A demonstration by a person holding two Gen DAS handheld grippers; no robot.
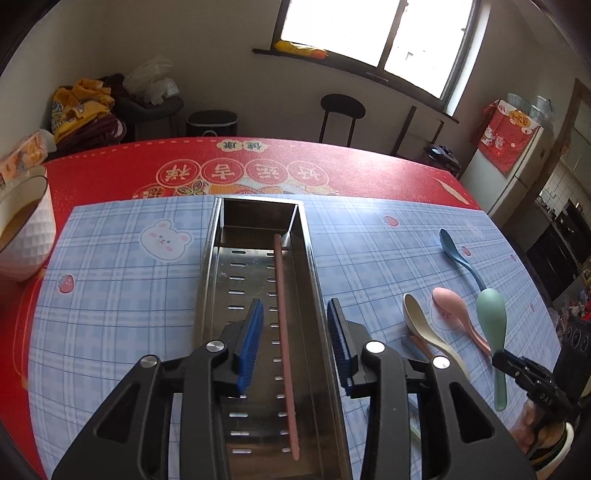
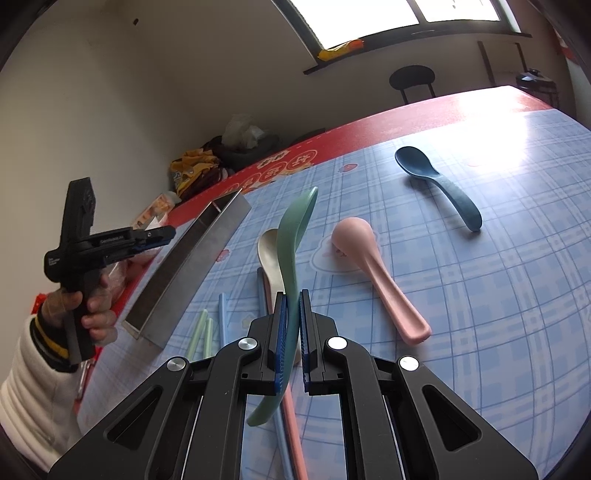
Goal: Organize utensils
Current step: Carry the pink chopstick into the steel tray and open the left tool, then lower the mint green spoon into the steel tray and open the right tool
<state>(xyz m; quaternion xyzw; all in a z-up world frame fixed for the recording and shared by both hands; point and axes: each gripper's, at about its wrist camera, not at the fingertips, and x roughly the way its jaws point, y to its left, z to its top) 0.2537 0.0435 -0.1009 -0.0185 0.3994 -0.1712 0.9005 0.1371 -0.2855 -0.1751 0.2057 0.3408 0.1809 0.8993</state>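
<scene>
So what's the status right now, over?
Left hand-held gripper open above steel slotted tray, pink chopstick inside. Right hand-held gripper shut on green plastic spoon. Path to tray looks clear.

Well beyond the jaws, a black stool [image 1: 342, 110] stands under the bright window [image 1: 373, 33], with a heap of yellow and maroon clothes [image 1: 86, 110] off to the far left. Nearer on the left, a white quilted bowl [image 1: 24, 236] sits on the red tablecloth [image 1: 110, 162].

Both wrist views near, downward; share tray [image 1: 258, 280].
</scene>
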